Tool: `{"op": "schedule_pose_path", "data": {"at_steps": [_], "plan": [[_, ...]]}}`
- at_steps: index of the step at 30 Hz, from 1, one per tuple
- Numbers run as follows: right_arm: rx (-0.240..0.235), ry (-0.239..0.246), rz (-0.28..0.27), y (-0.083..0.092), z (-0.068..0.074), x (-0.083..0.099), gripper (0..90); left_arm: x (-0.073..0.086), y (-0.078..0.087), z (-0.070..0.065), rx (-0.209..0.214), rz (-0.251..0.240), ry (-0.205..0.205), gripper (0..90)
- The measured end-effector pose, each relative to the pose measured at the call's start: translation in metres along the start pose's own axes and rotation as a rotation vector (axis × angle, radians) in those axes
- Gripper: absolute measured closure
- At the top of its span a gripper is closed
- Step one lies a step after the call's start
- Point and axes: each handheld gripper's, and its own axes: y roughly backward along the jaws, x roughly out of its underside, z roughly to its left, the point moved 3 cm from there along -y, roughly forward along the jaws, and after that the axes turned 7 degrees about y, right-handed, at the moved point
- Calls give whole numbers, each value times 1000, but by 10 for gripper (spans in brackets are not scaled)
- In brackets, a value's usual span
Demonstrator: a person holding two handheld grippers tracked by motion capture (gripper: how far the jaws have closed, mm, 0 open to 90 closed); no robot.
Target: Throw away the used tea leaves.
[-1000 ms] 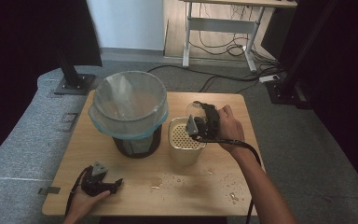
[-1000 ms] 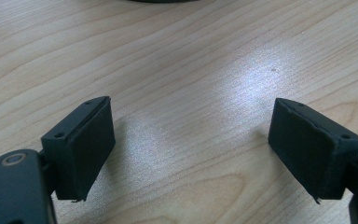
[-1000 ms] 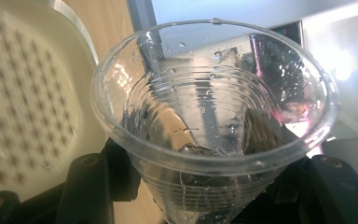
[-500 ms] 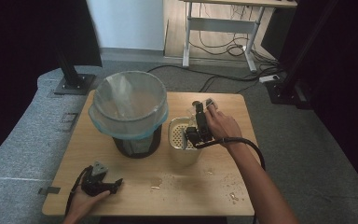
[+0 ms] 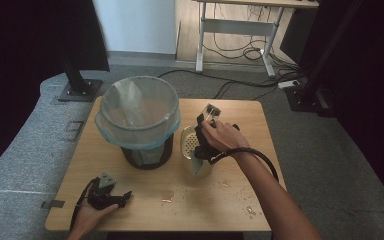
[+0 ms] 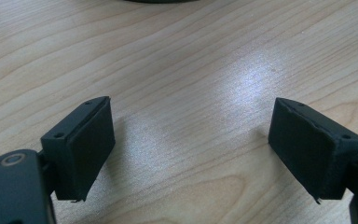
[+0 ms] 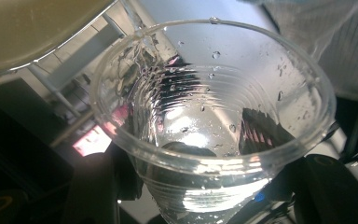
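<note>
A fixed camera above the person's side looks forward and down across the whole wooden bench [image 5: 230, 200], taking in the floor and a desk frame beyond its far edge. The left claw [image 6: 191, 149] camera sits very close over bare bench top near the front left corner, looking along its two spread jaws; that patch of wood also lies in the high view. The right claw [image 5: 204, 145] camera, near the bench's middle, is tipped upward, pressed close against a clear plastic cup [image 7: 209, 126] wet with droplets.
</note>
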Motion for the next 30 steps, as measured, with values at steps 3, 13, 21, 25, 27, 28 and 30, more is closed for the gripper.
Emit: {"op": "schedule_pose_path", "data": {"at_steps": [3,13,21,25,27,28,30], "plan": [[13,13,15,-1,-4,-1,440,0,0,0,1,1,-1,141],[-42,-142,25,-3,-1,7,438,0,0,0,2,0,-2,140],[-203,-984,-151,5,-14,26,436,0,0,0,0,-2,-1,140],[-313,-1331,-244,5,-8,30,432,0,0,0,0,-2,-1,139],[-367,-1537,-287,5,-5,35,435,0,0,0,-1,-5,1,139],[-384,-1622,-305,4,-4,38,435,0,0,0,0,-4,1,139],[-408,-1770,-340,3,-1,43,436,0,0,0,0,-5,1,139]]}}
